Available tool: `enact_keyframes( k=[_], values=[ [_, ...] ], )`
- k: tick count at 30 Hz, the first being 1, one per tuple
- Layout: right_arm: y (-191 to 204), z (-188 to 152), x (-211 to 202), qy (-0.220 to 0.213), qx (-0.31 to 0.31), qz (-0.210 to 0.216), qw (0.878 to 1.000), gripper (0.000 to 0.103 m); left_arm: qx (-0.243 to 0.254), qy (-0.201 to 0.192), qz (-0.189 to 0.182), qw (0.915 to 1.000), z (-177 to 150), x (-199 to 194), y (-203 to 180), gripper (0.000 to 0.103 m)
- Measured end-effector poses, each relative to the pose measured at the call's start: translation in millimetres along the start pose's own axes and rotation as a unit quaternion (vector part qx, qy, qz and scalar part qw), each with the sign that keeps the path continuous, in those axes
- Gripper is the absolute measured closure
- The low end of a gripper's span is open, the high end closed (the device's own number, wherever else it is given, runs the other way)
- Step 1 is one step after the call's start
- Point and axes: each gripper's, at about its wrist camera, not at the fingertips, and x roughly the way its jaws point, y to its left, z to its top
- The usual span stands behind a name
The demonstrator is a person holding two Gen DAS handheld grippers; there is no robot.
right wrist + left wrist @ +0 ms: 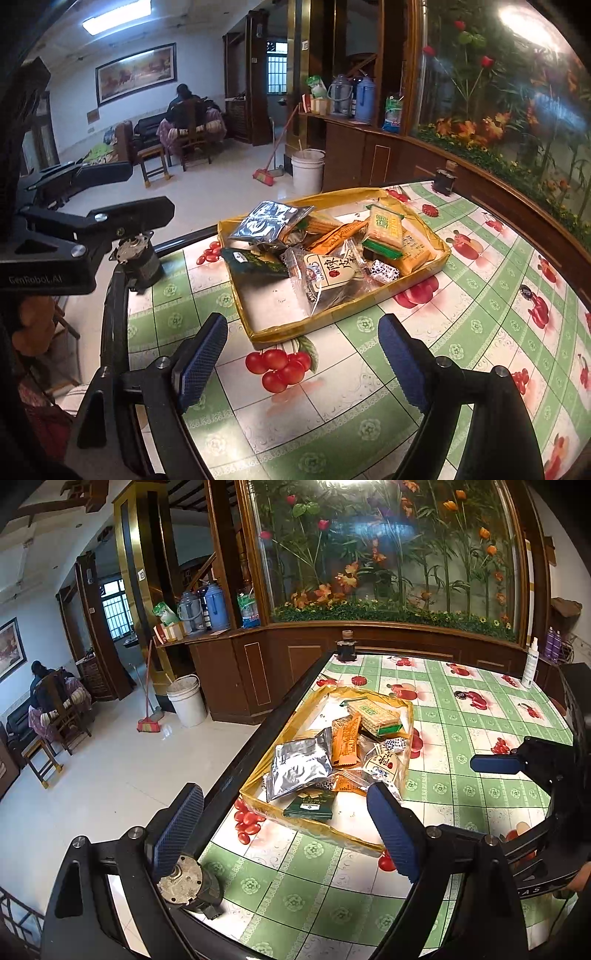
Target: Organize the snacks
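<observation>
A shallow yellow tray lies on the green checked tablecloth and holds several snack packets: a silver foil pouch, an orange packet, a green-edged cracker pack, a dark green packet and a clear-wrapped cake. My left gripper is open and empty, hovering just before the tray's near edge. My right gripper is open and empty, above the cloth in front of the tray.
The table's black left edge drops to a tiled floor. A small dark jar stands at the far corner, a white spray bottle at the far right. A red bottle cap lies beyond the tray.
</observation>
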Motion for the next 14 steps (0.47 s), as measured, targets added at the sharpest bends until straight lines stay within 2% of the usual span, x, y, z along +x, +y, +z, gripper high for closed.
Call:
enact_keyframes(
  k=[6, 10, 14],
  values=[
    [3.6, 2.8, 6.8, 0.013, -0.025, 0.008, 1.000, 0.018, -0.009, -0.009, 0.003, 0.9999, -0.1, -3.8, 6.1, 0.012],
    [6.2, 6.8, 13.4, 0.025, -0.043, 0.010, 0.999, 0.018, -0.020, -0.028, 0.003, 0.9994, -0.5, -8.8, 11.8, 0.012],
    [9.2, 9.0, 18.5, 0.030, -0.053, 0.017, 0.998, 0.018, -0.021, -0.028, -0.003, 0.9994, 1.7, -10.1, 14.3, 0.012]
  ],
)
